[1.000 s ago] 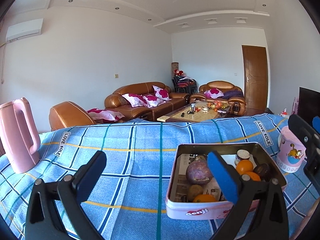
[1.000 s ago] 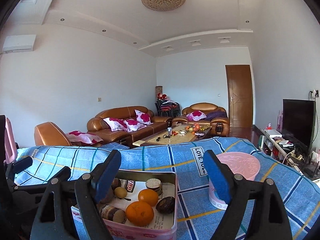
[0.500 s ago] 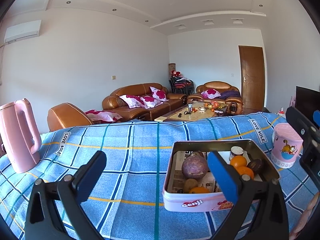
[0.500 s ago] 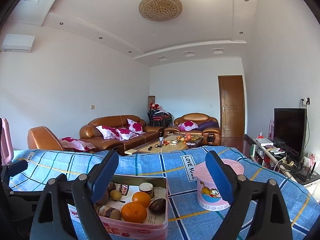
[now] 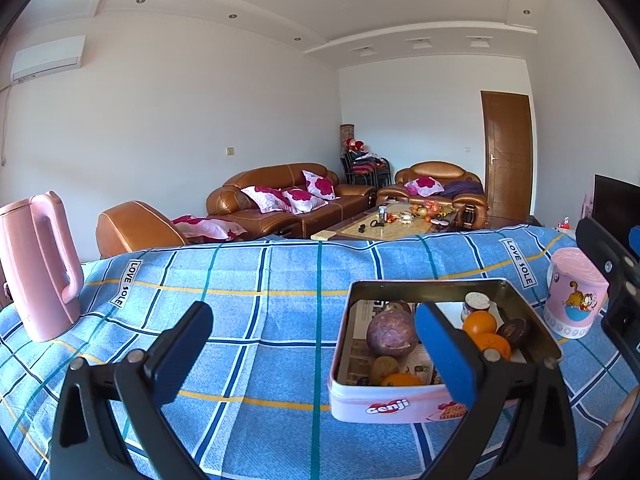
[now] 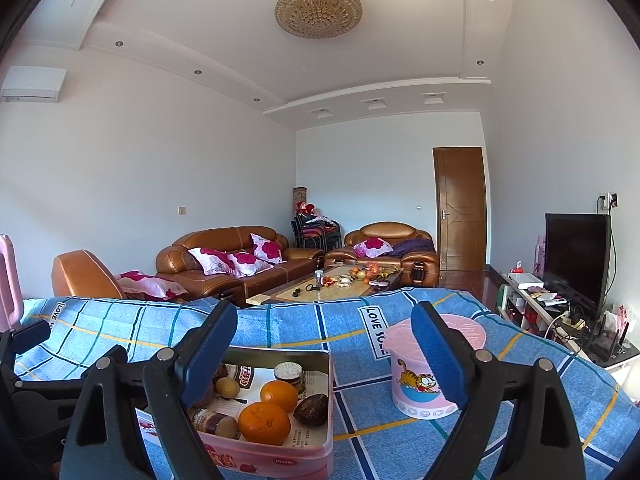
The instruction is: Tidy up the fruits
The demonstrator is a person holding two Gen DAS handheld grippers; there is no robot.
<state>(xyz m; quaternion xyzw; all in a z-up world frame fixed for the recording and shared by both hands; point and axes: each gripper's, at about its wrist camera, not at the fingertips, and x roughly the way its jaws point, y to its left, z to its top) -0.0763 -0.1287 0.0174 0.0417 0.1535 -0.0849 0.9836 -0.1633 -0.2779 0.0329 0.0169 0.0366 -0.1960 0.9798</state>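
A pink "Genji" tin [image 5: 404,408] sits open on the blue checked cloth. In it lie a purple round fruit [image 5: 390,334], oranges [image 5: 479,322], a dark fruit [image 5: 516,330] and a kiwi [image 5: 383,368]. My left gripper [image 5: 312,332] hovers open in front of the tin's left side, nothing between its fingers. In the right wrist view the tin [image 6: 280,456] lies at lower left with two oranges [image 6: 264,422] and the dark fruit [image 6: 311,410]. My right gripper [image 6: 324,332] stands open above the tin's right edge, holding nothing.
A pink cartoon cup [image 6: 420,384] stands right of the tin, its lid on. A pink kettle [image 5: 36,264] stands at the cloth's far left. A small jar [image 5: 476,304] sits in the tin's back. Sofas, a coffee table and a TV [image 6: 576,256] lie beyond.
The right wrist view has tipped up a little, so the tin and cup sit lower in it. The left gripper has hardly moved. Both stay open and empty.
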